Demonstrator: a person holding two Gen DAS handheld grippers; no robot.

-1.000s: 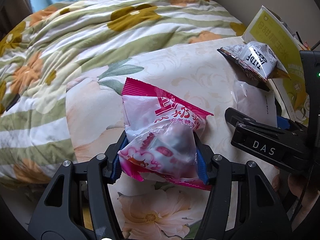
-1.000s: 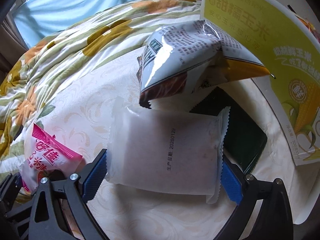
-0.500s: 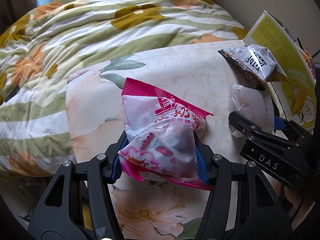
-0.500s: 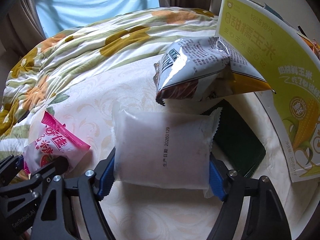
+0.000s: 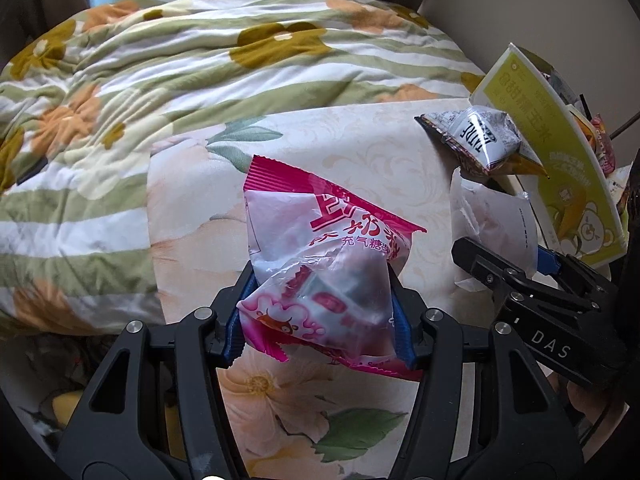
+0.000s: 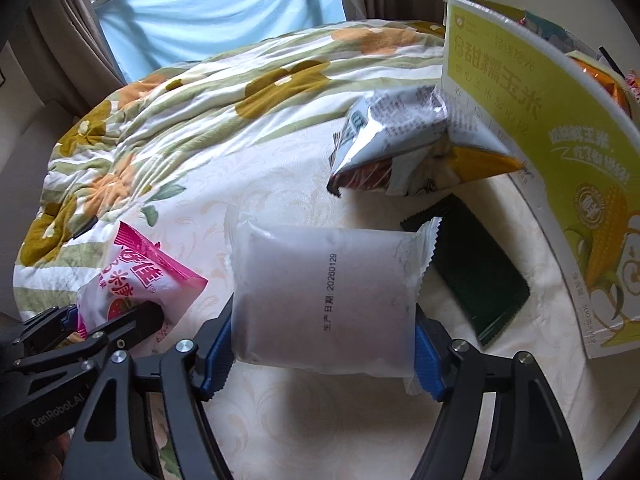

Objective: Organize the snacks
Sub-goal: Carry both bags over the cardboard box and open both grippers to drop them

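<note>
The left claw [image 5: 320,312] grips a pink snack packet [image 5: 320,264] above the floral bed cover [image 5: 192,184]; at 3 o'clock the right claw [image 6: 324,332], its jaws having just closed in, clasps a frosted white packet [image 6: 324,292], a silver snack bag [image 6: 400,144] at 1 o'clock beside the yellow box [image 6: 520,120]
</note>
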